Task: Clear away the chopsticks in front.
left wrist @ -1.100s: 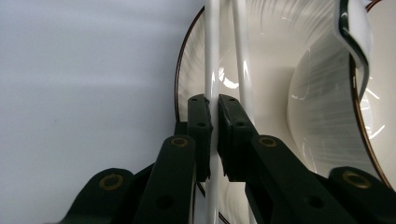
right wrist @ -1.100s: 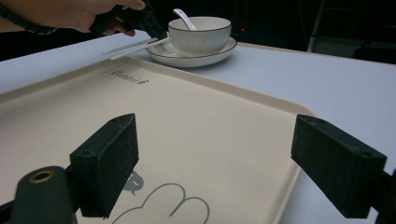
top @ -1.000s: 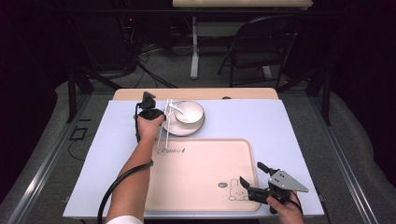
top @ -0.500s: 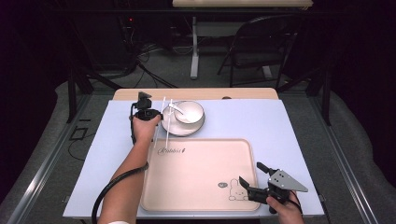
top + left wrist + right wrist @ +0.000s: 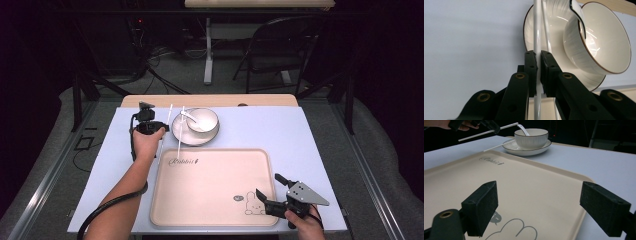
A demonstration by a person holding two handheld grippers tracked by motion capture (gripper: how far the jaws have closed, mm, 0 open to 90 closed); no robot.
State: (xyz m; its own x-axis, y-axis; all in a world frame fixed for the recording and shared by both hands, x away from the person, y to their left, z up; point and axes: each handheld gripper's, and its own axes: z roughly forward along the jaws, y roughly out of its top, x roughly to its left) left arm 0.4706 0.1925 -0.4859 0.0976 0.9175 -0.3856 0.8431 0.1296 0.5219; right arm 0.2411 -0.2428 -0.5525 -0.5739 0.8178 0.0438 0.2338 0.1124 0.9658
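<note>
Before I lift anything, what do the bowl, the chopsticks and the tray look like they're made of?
The bowl: likely glazed ceramic, glossy white with a thin dark rim line and sharp highlights. The chopsticks: smooth white sticks, probably plastic or melamine; the held chopstick shows a glossy streak, the other chopstick leans on the saucer. The tray: matte beige, likely plastic, with printed lettering and a cartoon.

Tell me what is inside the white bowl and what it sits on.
A white spoon leans inside the bowl, its handle over the rim. The bowl sits on a dark-rimmed plate. Whether the bowl holds anything else cannot be told; the plate's middle is covered by the bowl.
</note>
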